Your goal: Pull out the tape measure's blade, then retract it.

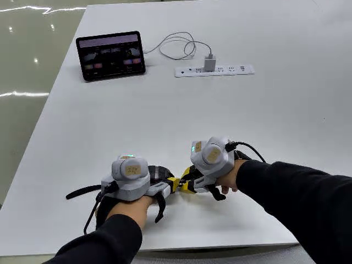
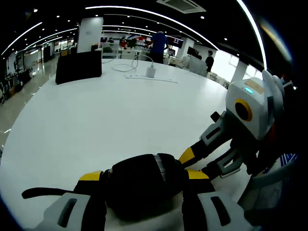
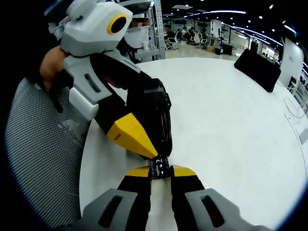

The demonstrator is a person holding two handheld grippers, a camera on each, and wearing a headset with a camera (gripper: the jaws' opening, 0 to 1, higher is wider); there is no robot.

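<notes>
While left gripper (image 2: 144, 176) clasps tape measure (image 2: 144, 190), blade (image 3: 159, 167) barely shows.

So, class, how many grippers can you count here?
2. The left gripper clamps the tape measure; the right gripper, just to its right, pinches the blade tip.

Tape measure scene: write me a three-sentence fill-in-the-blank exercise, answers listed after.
1. The left gripper is shut on the ____ tape measure.
2. The right gripper pinches the tape measure's ____ by its tip.
3. On the table, the power strip holds one white ____.
Missing words: black; blade; charger.
</notes>
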